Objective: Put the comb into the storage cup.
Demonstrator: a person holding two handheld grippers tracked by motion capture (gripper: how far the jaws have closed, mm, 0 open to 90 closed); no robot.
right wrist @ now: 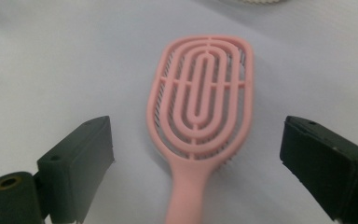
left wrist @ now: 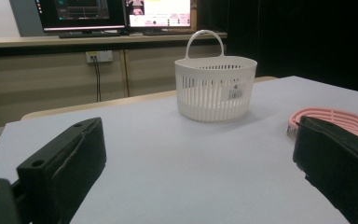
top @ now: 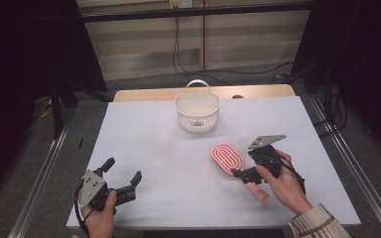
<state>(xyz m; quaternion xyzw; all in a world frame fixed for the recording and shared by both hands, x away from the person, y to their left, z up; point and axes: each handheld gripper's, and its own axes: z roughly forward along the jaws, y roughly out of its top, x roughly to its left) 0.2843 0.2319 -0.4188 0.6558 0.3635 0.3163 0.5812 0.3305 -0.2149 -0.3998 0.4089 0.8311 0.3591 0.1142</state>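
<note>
A pink hairbrush (top: 227, 157) lies flat on the white table, its vented oval head toward the basket and its handle toward the person. My right gripper (top: 243, 177) stands open astride the handle, near where it joins the head. In the right gripper view the brush (right wrist: 200, 98) runs up between the two black jaws, and neither pad touches it. My left gripper (top: 124, 170) rests open and empty at the table's front left. A white slotted basket (top: 197, 112) with a loop handle stands at the far middle.
The white table top (top: 144, 129) ends in a wooden strip at the back. In the left gripper view the basket (left wrist: 214, 88) stands ahead, the brush (left wrist: 328, 116) lies at the right, and monitors sit on a shelf behind. Metal rails flank the table.
</note>
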